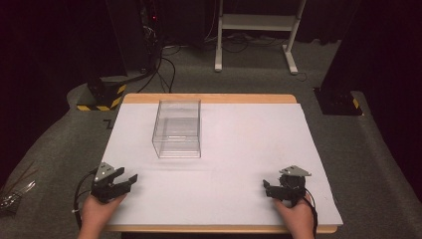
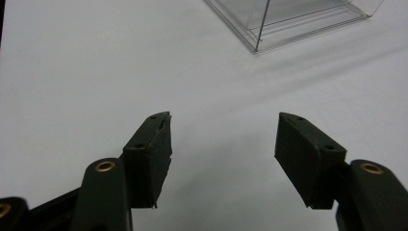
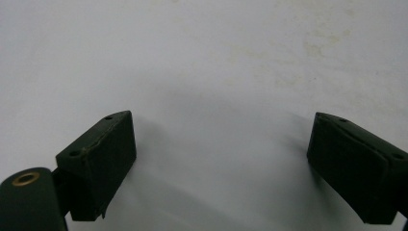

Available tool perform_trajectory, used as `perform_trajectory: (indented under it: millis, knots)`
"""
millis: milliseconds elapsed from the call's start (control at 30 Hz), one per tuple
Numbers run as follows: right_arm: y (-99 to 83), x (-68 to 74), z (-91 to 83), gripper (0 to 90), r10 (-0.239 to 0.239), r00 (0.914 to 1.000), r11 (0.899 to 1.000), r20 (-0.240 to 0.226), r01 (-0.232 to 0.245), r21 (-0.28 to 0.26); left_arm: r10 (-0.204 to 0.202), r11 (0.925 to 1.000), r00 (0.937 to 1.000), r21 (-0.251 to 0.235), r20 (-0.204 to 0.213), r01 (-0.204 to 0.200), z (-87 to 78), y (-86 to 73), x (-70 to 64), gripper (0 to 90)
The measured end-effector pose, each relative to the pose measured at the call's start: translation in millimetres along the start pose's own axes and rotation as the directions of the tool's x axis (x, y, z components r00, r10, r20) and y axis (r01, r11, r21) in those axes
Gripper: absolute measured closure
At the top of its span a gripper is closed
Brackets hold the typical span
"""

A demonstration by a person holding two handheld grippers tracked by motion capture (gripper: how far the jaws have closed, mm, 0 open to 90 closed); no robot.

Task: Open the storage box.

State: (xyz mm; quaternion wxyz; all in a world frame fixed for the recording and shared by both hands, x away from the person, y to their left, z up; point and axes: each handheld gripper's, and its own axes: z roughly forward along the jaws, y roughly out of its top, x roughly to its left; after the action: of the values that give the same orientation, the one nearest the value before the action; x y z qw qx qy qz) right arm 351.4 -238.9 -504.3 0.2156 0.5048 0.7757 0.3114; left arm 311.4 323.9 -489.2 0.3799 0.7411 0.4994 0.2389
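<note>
A clear plastic box [image 1: 177,129] stood on the white table [image 1: 239,169], left of centre and toward the far edge; open top, nothing visible inside. In the left gripper view its near corner [image 2: 288,21] sat at the top of frame, well apart from the jaws. Judgement: thin-walled rigid plastic, so probably light, smooth and slippery, and prone to sliding on the sheet or flexing and cracking if squeezed hard. Best hold is likely over one upright wall at the rim, one jaw inside and one outside, or across the narrower width with light pressure; a push low on a side might skid it. The left gripper [image 1: 121,181] rested at the near left of the table in the person's hand [image 1: 97,211], jaws spread wide, nothing between them, bare table under them. The right gripper [image 1: 271,189] lay at the near right, also spread wide and empty, pointed left across the sheet; its own view showed faint stains on the surface beyond the jaws. Both grippers were well apart from the box.
</note>
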Motion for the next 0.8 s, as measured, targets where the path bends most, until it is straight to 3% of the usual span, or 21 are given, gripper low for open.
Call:
perform_trajectory:
  millis: [567, 800]
  knots:
    - [-0.1, 0.4, 0.0, 9.6, 0.003, 1.0000, 1.000, 0.002, -0.003, -0.001, 0.025, 0.9978, 0.9963, -0.064, 0.082, -0.020, -5.5, 15.4, -27.0, 39.2]
    - [-0.1, 0.5, -0.1, 9.6, 0.002, 1.0000, 1.000, 0.002, -0.002, -0.001, 0.040, 0.9950, 0.9901, -0.096, 0.134, -0.027, -8.1, 23.3, -40.3, 39.2]
